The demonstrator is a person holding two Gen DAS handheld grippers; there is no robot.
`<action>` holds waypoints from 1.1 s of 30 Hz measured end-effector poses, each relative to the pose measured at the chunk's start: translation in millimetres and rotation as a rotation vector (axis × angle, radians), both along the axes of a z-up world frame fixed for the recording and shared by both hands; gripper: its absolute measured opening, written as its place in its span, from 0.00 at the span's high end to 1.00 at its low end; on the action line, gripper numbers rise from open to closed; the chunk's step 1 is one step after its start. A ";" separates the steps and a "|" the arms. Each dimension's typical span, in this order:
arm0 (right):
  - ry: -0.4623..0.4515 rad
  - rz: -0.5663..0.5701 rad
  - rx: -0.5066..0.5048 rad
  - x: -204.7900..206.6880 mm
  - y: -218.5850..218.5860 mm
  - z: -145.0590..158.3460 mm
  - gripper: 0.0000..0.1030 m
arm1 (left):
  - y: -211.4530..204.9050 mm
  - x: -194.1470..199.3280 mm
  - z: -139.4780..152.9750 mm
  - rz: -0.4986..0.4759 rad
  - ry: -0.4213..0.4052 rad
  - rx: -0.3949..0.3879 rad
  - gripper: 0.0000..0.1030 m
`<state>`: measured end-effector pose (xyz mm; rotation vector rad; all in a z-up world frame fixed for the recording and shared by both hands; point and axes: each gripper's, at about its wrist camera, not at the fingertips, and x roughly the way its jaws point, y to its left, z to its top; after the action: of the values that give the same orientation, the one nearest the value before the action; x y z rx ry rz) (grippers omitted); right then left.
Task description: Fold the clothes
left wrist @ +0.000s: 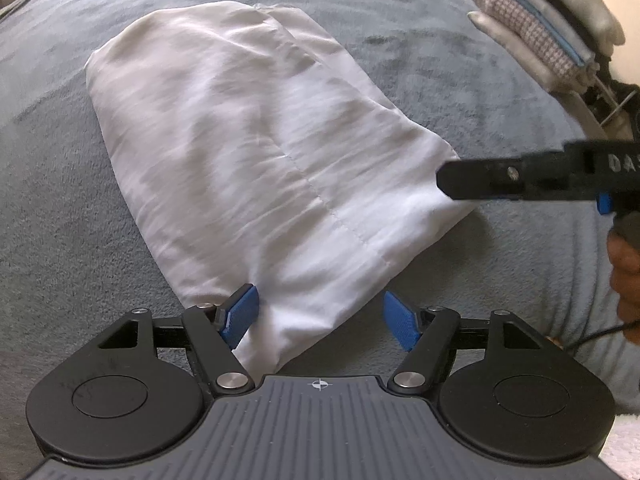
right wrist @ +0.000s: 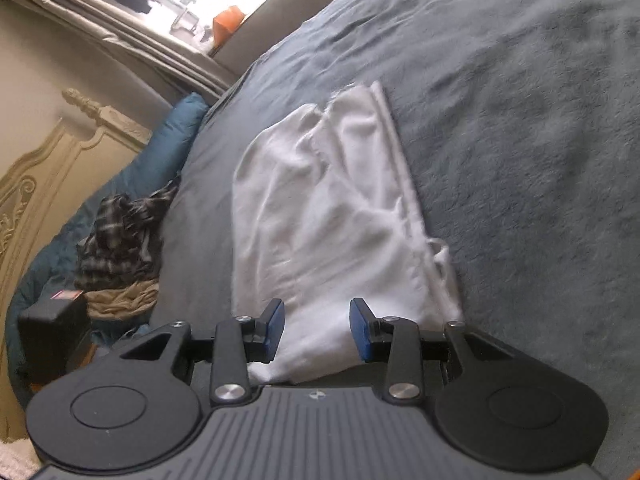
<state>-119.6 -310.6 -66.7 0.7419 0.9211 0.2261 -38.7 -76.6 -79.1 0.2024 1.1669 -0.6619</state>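
Observation:
A white folded garment (left wrist: 248,152) lies flat on the grey bed cover (left wrist: 72,208), its near corner under my left gripper (left wrist: 320,300). That gripper is open: its blue pads (left wrist: 240,316) stand wide apart on either side of the corner and do not press on it. My right gripper (left wrist: 448,180) reaches in from the right at the garment's right corner. In the right wrist view the garment (right wrist: 332,220) runs away from the right gripper (right wrist: 318,312). Its blue pads (right wrist: 276,322) are apart, and the cloth lies beneath the gap.
A stack of folded clothes (left wrist: 540,28) sits at the far right of the bed. A plaid and tan heap of clothes (right wrist: 124,232) lies at the bed's left side by a teal quilt (right wrist: 172,144), a black box (right wrist: 52,332) and a carved headboard (right wrist: 44,168). A hand (left wrist: 624,272) holds the right gripper.

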 end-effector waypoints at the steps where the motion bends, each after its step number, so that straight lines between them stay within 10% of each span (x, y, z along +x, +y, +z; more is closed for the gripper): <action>1: 0.017 -0.006 -0.015 2.0 -0.1 -4.2 0.62 | -0.8 -0.4 0.0 -0.001 -0.001 0.004 0.31; 33: 0.106 -0.058 -0.060 9.0 -0.7 -29.2 0.68 | 3.3 -1.9 0.8 -0.002 0.002 -0.014 0.29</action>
<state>-110.7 -311.2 -95.9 0.7292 1.0014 0.1076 -40.6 -73.4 -78.3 0.1912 1.1634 -0.6721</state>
